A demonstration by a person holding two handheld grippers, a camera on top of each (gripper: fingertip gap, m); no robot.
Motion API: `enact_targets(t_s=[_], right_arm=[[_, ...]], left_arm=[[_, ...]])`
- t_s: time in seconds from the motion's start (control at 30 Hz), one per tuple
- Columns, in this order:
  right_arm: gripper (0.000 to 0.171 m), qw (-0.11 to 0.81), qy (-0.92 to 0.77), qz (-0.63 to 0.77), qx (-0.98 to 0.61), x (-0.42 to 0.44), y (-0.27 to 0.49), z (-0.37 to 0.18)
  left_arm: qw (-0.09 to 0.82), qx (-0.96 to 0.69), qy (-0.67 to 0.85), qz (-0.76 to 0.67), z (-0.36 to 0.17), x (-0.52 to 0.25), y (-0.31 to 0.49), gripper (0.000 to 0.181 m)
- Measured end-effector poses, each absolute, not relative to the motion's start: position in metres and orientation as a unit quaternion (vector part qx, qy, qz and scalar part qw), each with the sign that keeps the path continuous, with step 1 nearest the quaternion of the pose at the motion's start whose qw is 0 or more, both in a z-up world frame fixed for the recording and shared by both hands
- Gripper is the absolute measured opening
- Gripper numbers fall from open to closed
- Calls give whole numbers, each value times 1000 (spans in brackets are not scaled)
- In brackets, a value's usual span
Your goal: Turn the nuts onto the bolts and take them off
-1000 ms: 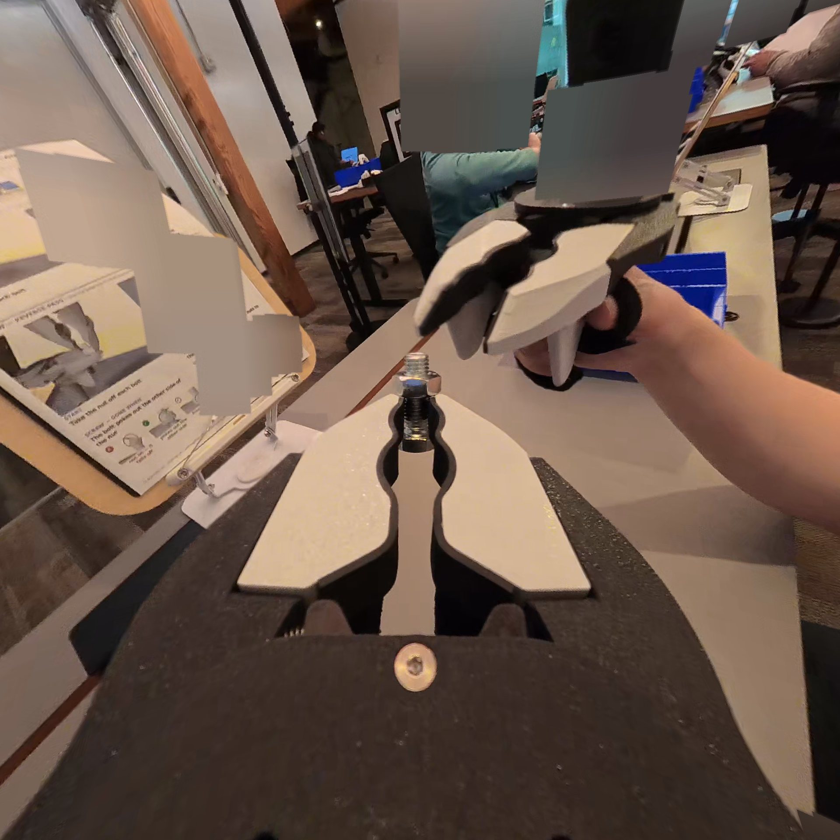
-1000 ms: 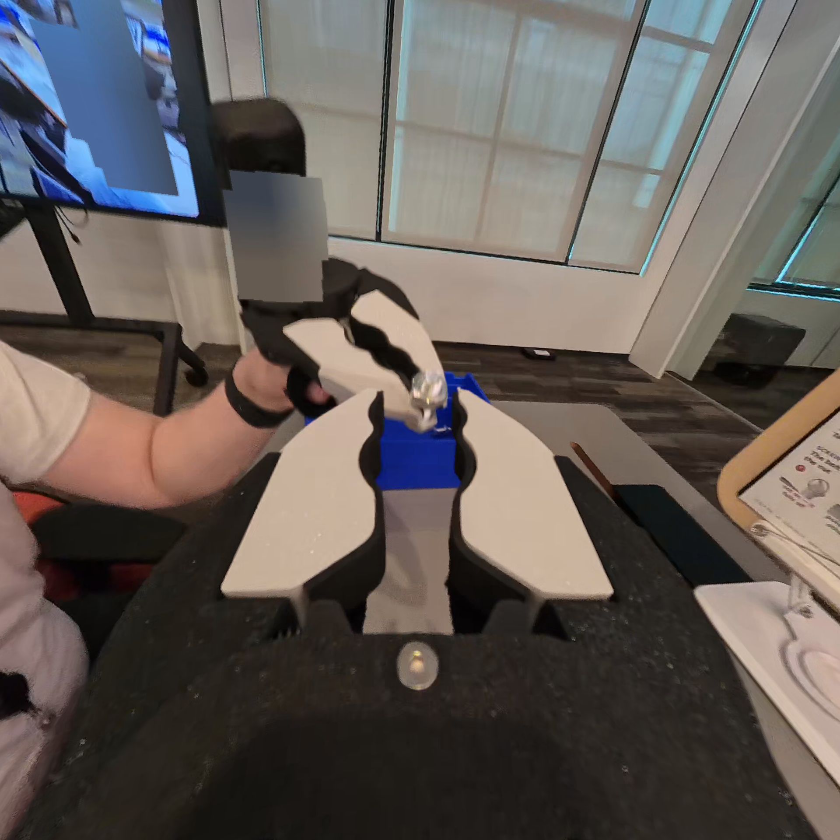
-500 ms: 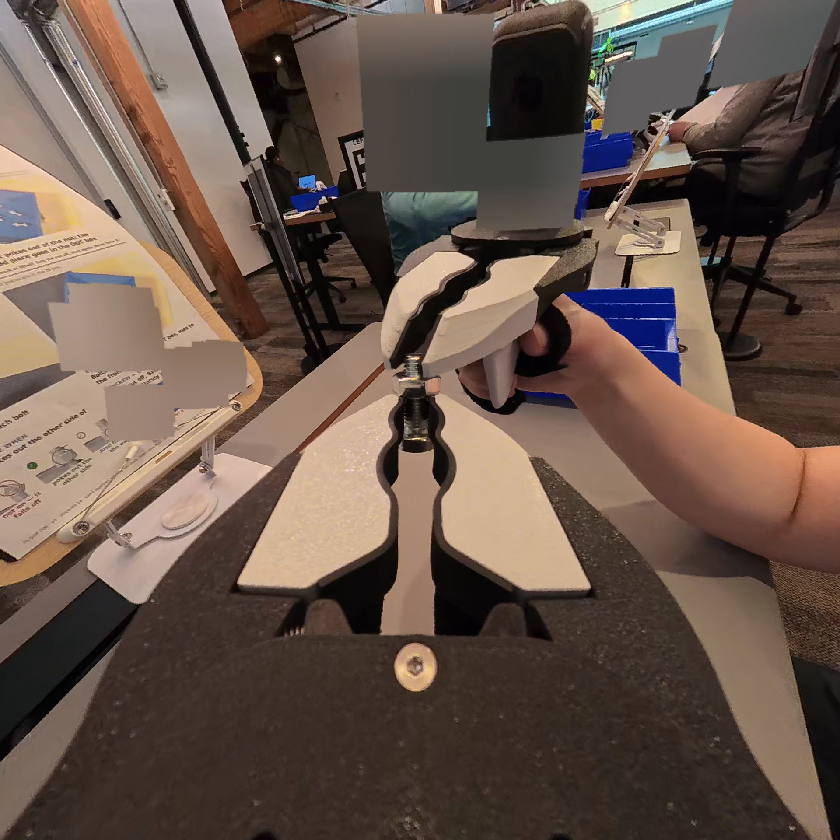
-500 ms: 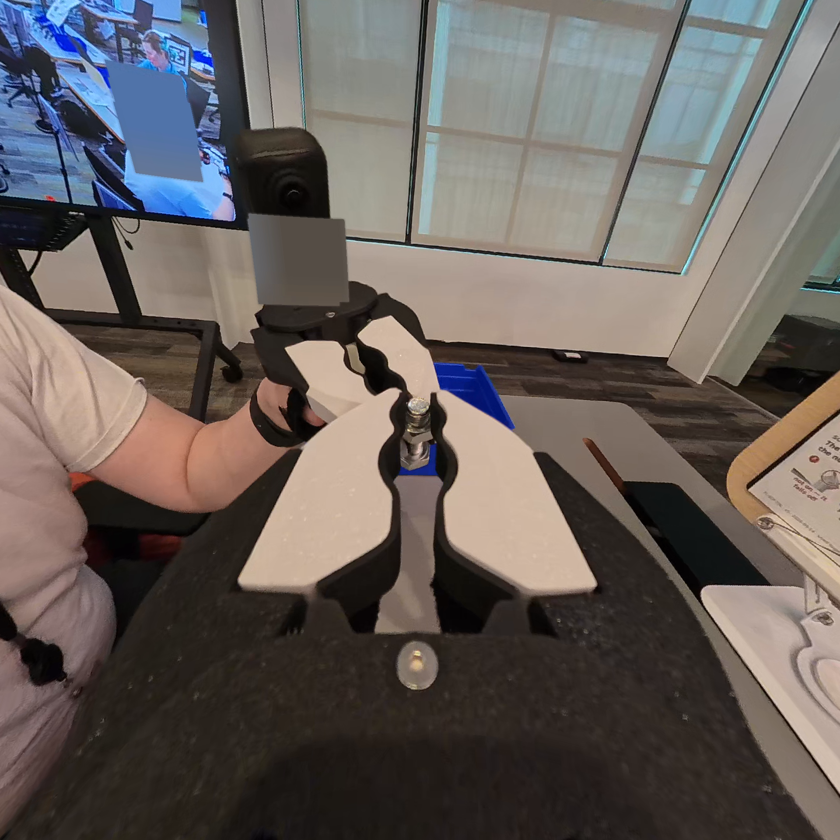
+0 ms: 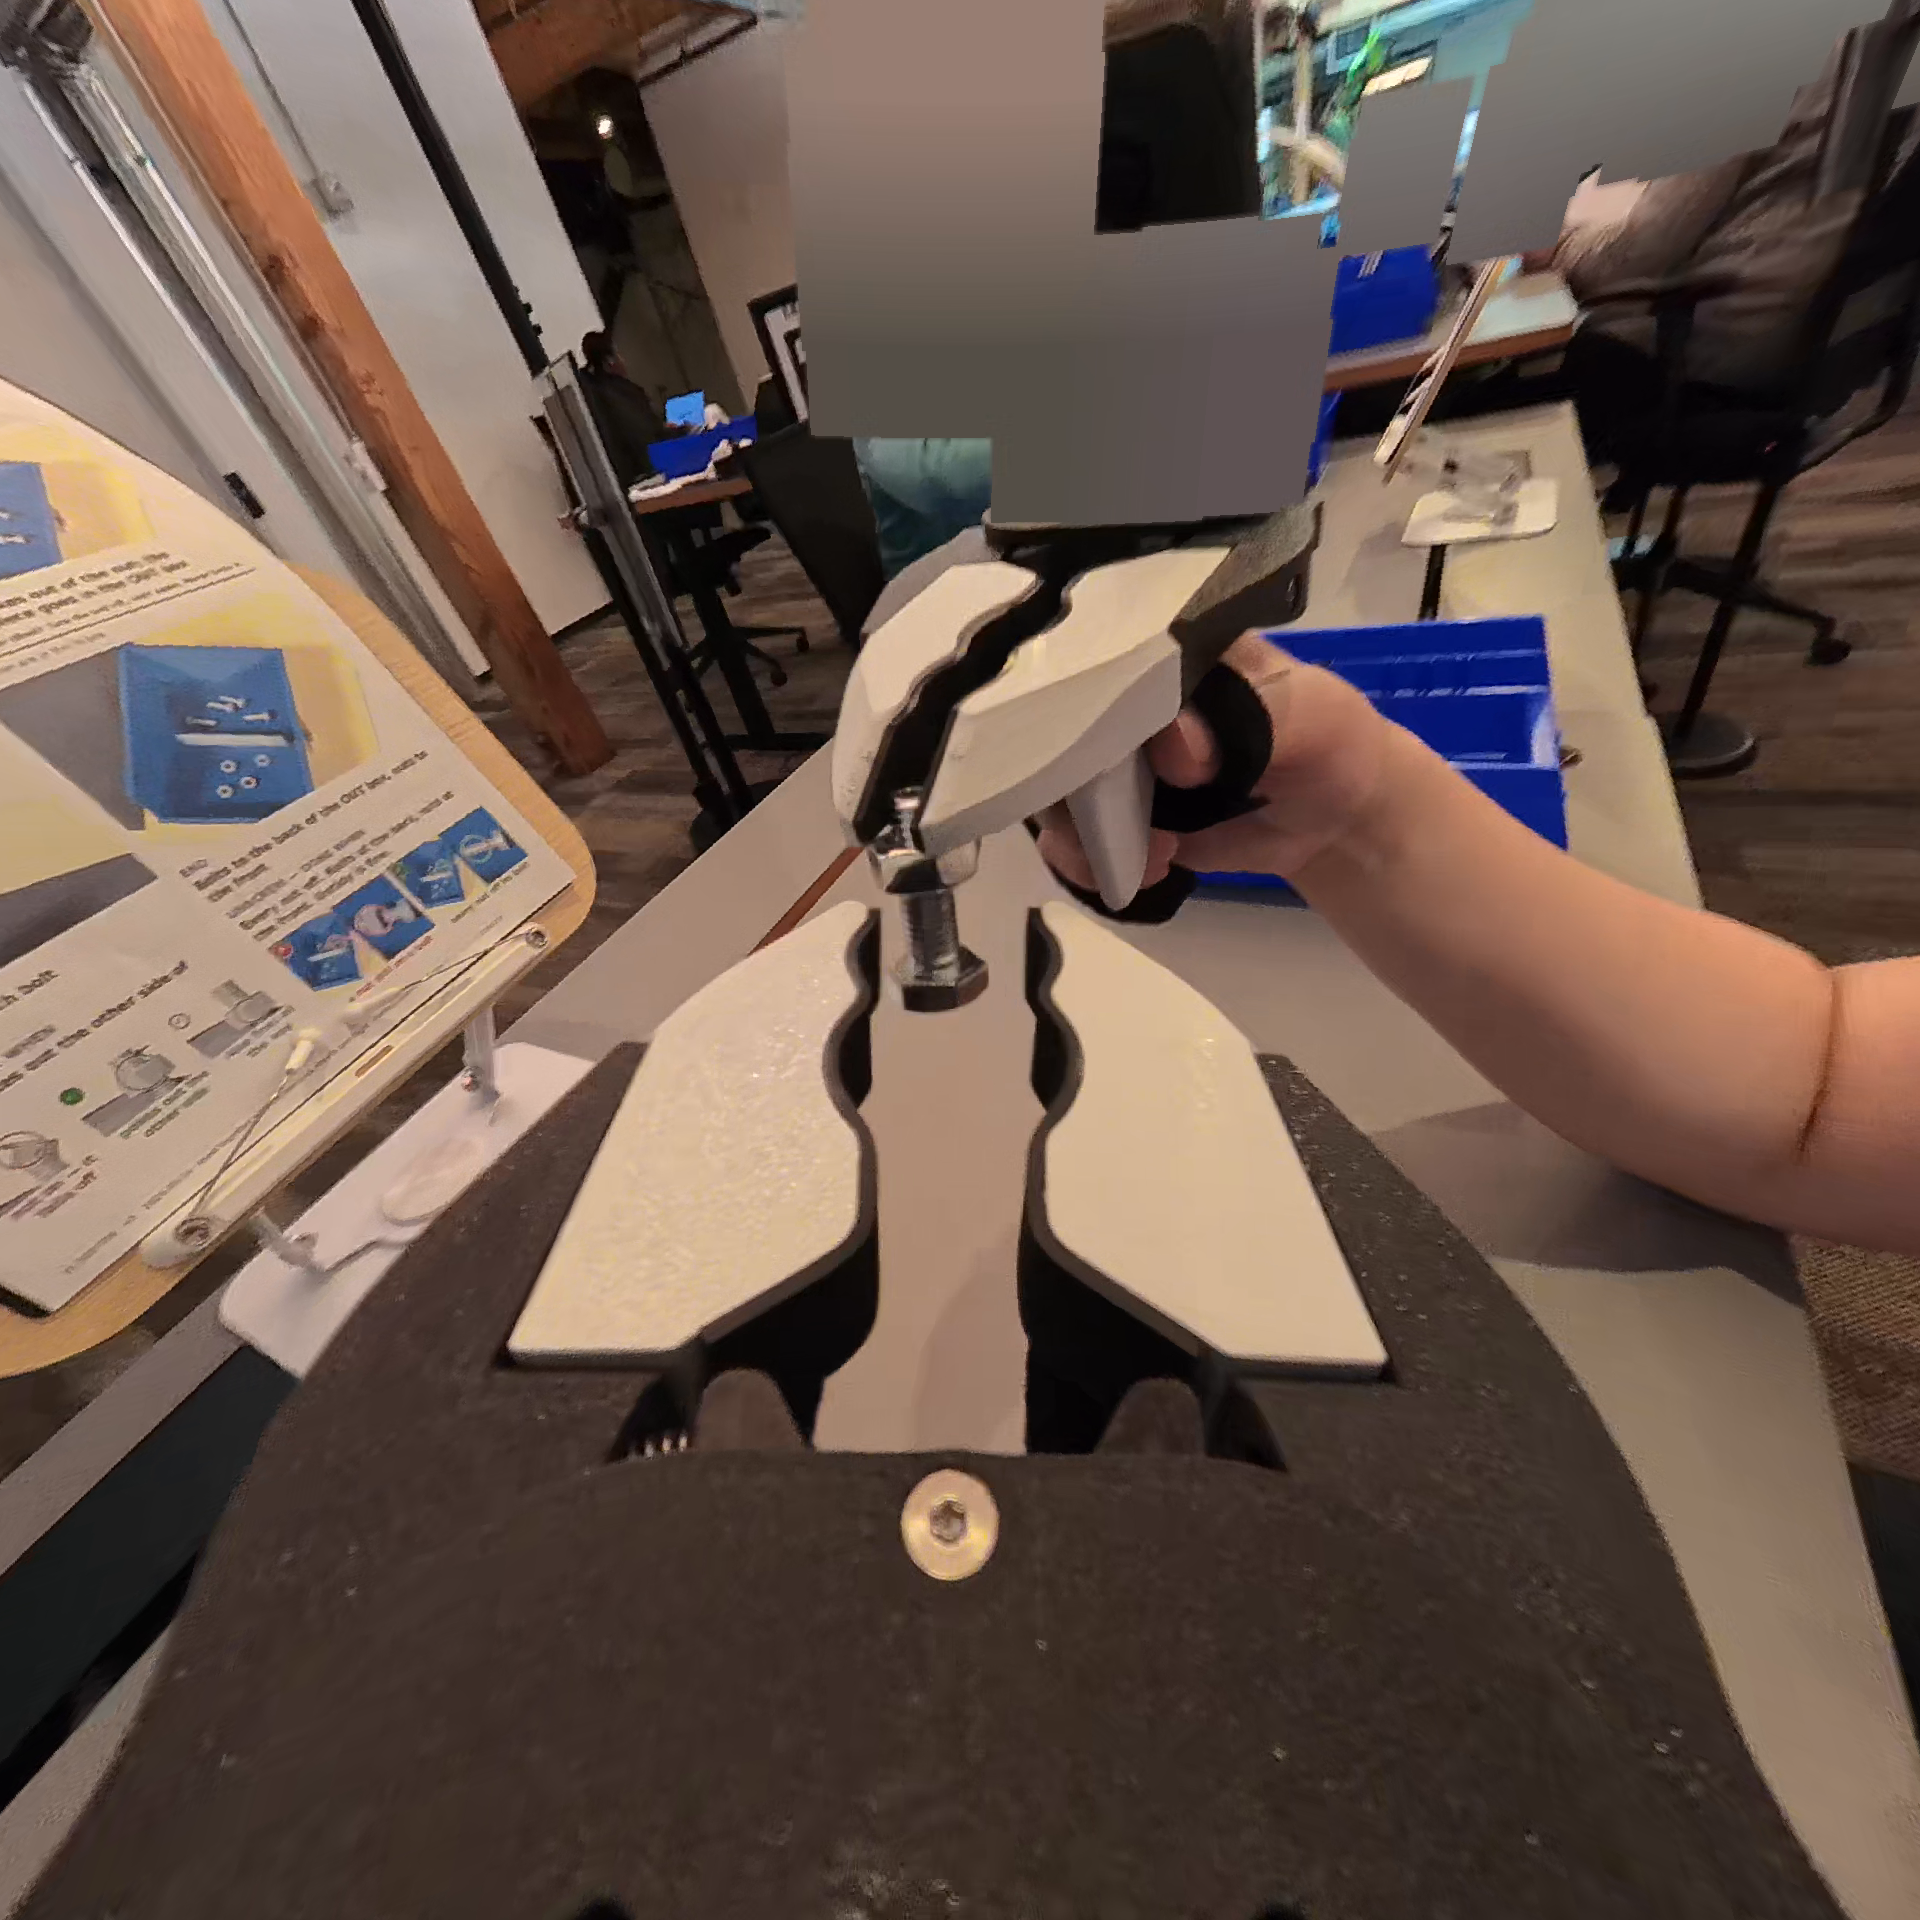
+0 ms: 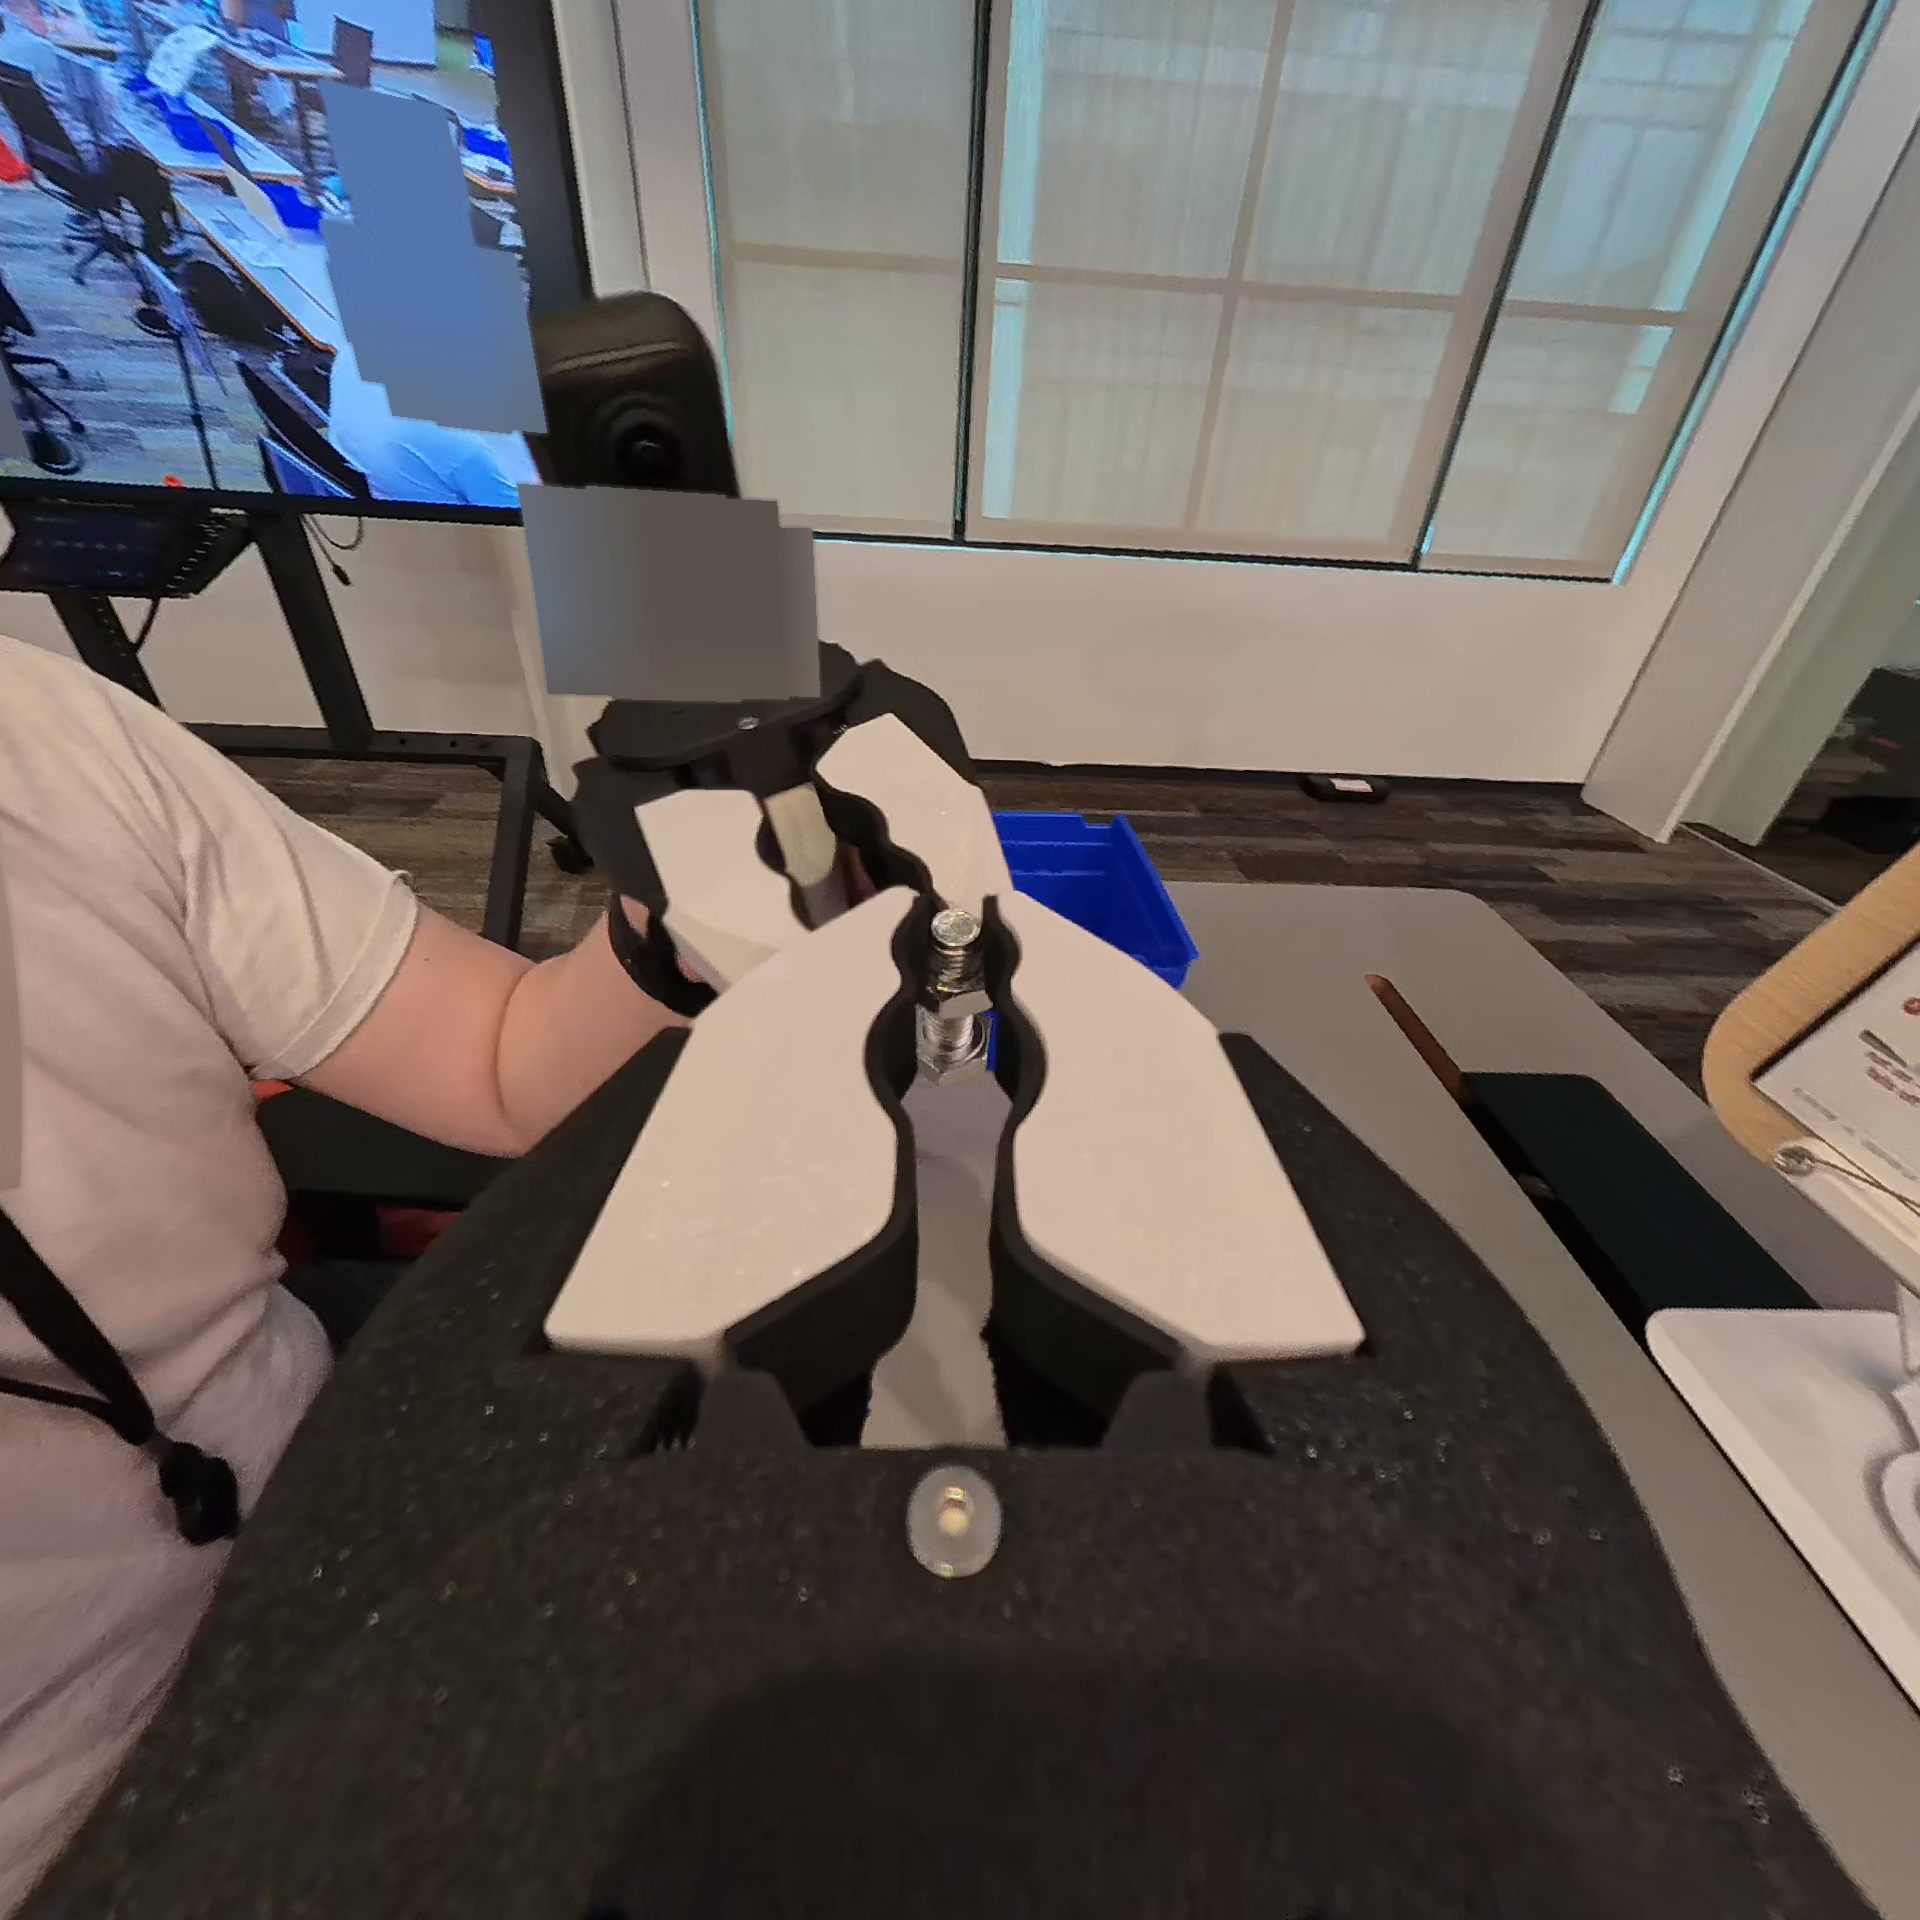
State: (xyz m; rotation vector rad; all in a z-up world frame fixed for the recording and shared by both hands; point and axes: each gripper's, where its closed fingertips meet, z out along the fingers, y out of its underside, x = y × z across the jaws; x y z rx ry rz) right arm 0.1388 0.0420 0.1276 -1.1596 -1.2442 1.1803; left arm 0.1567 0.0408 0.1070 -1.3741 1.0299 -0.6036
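Observation:
A silver bolt (image 5: 928, 932) stands upright with its hex head (image 5: 941, 982) at the bottom and a hex nut (image 5: 914, 858) on its thread. My right gripper (image 6: 954, 914) is shut on the nut (image 6: 952, 1004); the bolt (image 6: 950, 1039) hangs from it. In the left wrist view the right gripper (image 5: 896, 831) comes down from above. My left gripper (image 5: 948, 920) is open, its fingers on either side of the bolt head, apart from it. In the right wrist view the left gripper's fingers (image 6: 914, 810) show behind, spread.
A blue bin (image 5: 1455, 717) sits on the grey table (image 5: 1507, 1039) behind the right hand; it also shows in the right wrist view (image 6: 1091, 894). An instruction board (image 5: 208, 883) on a white stand is at the left. A person's forearm (image 5: 1558, 1039) crosses from the right.
One second ago the left gripper held the bolt and the right gripper was open beside it. The right gripper has shut on the nut, and the left gripper has opened off the bolt.

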Motion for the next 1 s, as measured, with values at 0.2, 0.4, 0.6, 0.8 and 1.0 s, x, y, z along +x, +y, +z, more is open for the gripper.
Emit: enact_targets(t_s=[0.2, 0.4, 0.6, 0.8, 1.0], right_arm=[[9, 518, -520, 476, -485, 140, 42, 123], [9, 528, -559, 430, -472, 134, 34, 116], [9, 551, -550, 404, -479, 135, 36, 120], [9, 578, -534, 386, -481, 135, 37, 128], [9, 584, -537, 372, -481, 133, 35, 129]], left_arm=[[582, -633, 454, -233, 77, 156, 49, 52], [573, -620, 440, -306, 89, 157, 39, 42], [571, -628, 451, -276, 81, 157, 38, 39], [629, -623, 415, -209, 91, 154, 50, 37], [638, -621, 408, -203, 92, 156, 51, 36]])
